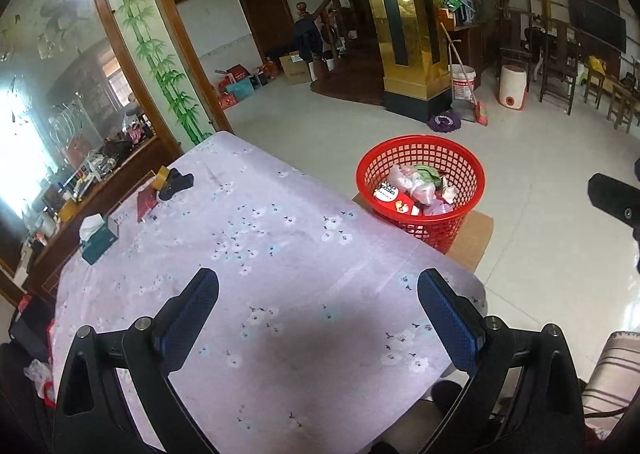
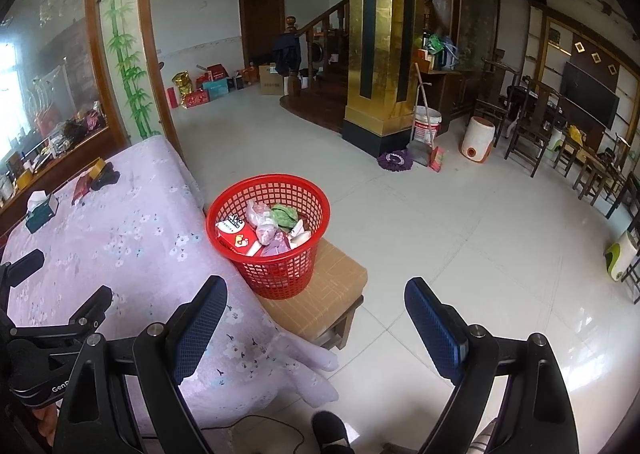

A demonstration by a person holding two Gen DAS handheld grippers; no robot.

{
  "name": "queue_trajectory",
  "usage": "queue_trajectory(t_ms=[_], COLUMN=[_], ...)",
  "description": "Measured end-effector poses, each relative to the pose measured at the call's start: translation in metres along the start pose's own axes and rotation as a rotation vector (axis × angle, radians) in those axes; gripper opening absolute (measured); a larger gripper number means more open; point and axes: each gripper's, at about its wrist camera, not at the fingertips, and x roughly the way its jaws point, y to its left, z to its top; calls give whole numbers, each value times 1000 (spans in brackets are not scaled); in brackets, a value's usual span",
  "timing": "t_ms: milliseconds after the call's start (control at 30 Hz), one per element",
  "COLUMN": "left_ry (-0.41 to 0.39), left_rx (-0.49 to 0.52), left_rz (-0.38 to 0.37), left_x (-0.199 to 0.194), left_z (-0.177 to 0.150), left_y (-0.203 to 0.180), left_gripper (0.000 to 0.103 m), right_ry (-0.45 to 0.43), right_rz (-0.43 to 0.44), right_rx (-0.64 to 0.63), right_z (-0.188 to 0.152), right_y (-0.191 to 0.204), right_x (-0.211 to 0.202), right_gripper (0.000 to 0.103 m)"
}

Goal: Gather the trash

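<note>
Table [image 1: 280,222] looks nearly clean, so with both my grippers [image 1: 318,294] [image 2: 316,302] wide and empty, I should reach slowly toward eleven o'clock for the red wrapper [image 1: 146,202].

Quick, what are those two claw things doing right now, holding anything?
Left gripper: open, holding nothing.
Right gripper: open, holding nothing.

Daylight is pouring through a window [image 1: 24,158] on the far left, glaring off the pale tiled floor [image 2: 460,222]. A gold pillar [image 2: 376,34] is standing mid-room, with a wooden staircase [image 2: 320,54] rising behind it. A brown door [image 2: 262,20] is sitting shut in the far wall. Dark wooden chairs [image 2: 528,134] are lining the right side under a black TV [image 2: 588,94]. A painted bamboo panel [image 2: 128,54] is running up the left.
</note>
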Motion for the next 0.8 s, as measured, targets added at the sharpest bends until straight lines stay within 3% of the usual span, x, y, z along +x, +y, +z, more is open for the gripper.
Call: queue_trajectory(t_ms=[800], left_ry=[-3], left_rx=[0], left_rz=[-11], left_x=[7], left_z=[4], left_y=[0], left_gripper=[99], right_ry=[9], right_rz=[-25], right_rx=[-17], right_z=[3], right_y=[6], right_x=[4], right_gripper=[93])
